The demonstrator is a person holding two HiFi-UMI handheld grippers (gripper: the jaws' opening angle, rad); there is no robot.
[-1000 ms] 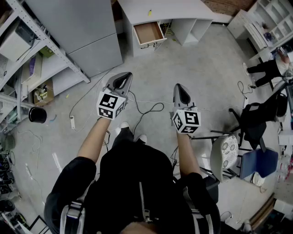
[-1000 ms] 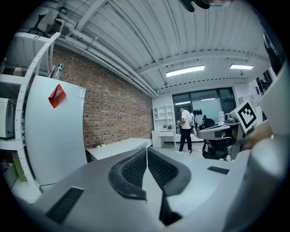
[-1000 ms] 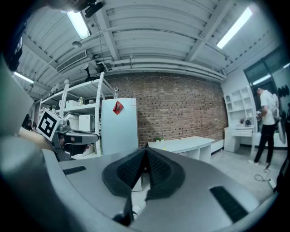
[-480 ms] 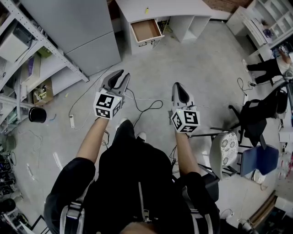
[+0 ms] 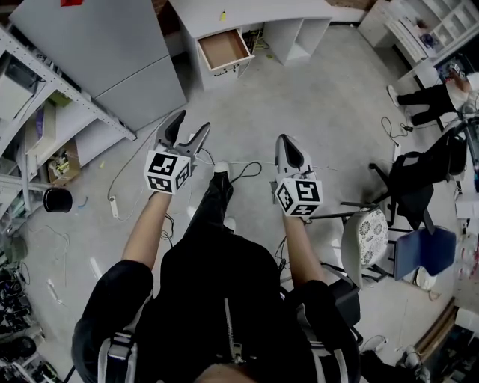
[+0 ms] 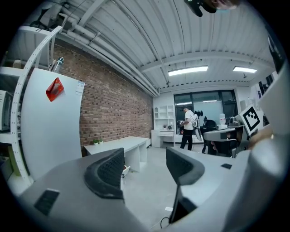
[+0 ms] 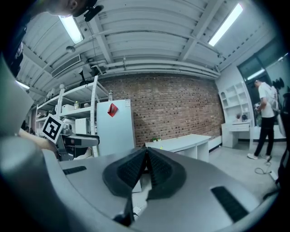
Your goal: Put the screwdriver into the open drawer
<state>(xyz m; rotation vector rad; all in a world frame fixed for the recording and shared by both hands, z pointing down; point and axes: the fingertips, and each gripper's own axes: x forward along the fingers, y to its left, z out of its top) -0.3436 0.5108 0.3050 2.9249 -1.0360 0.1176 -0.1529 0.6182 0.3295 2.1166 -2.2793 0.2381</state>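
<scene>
The open drawer [image 5: 223, 48] shows its brown inside under the white desk [image 5: 254, 10] at the far end of the floor. A small yellow object [image 5: 222, 15] lies on the desk top, too small to tell what it is. My left gripper [image 5: 191, 123] is held out level over the floor, far short of the desk. Its jaws are opening, with only bare floor between them [image 6: 145, 158]. To its right, my right gripper [image 5: 284, 139] is shut, pads together and holding nothing [image 7: 146, 152]. I cannot make out a screwdriver for certain.
A tall grey cabinet [image 5: 112, 52] and metal shelving [image 5: 34, 112] stand at the left. Cables [image 5: 243, 170] trail over the floor ahead. At the right are a patterned chair [image 5: 367, 243], a blue chair [image 5: 423, 258] and another person [image 5: 434, 101].
The left gripper's jaws have gone from shut to wide apart. Both grippers have drifted slightly left in the view, and a foot has stepped forward between them.
</scene>
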